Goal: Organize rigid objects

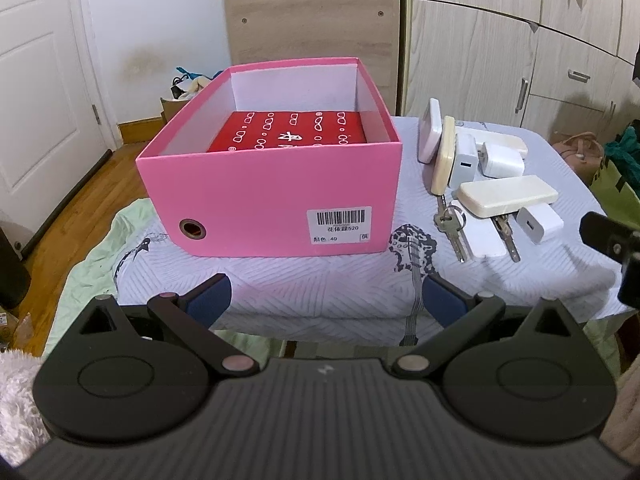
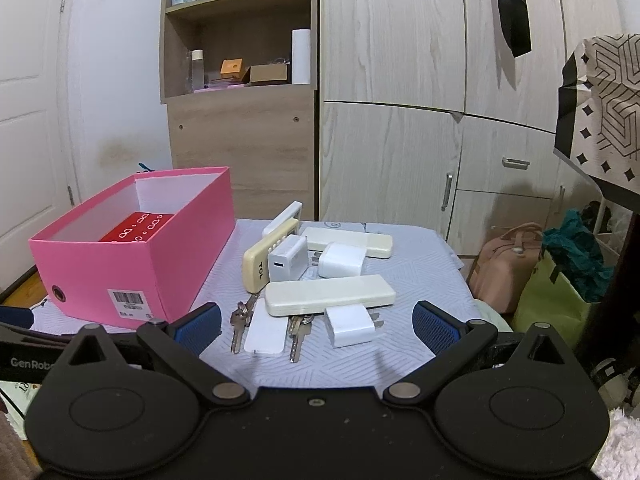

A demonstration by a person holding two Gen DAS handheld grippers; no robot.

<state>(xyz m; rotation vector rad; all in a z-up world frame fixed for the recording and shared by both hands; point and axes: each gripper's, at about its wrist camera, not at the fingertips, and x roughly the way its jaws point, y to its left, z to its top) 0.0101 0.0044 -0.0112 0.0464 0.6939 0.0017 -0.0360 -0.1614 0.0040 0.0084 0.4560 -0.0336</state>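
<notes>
An open pink shoe box (image 1: 264,196) (image 2: 132,276) stands on the patterned cloth, with a red packet (image 1: 290,132) (image 2: 138,230) lying inside. To its right sits a heap of rigid items: cream remotes (image 1: 506,196) (image 2: 330,294), white chargers (image 1: 538,224) (image 2: 350,326), keys (image 1: 454,228) (image 2: 238,326) and a flat white card (image 2: 266,334). My left gripper (image 1: 326,296) is open, hovering short of the box's front wall. My right gripper (image 2: 316,324) is open too, its blue pads either side of the nearest items without touching them.
A wooden shelf unit (image 2: 240,80) and pale wardrobe doors (image 2: 400,120) stand behind the table. Bags (image 2: 560,292) crowd the floor at the right. A white door (image 1: 40,100) and wooden floor are on the left. The cloth's front edge lies just below both grippers.
</notes>
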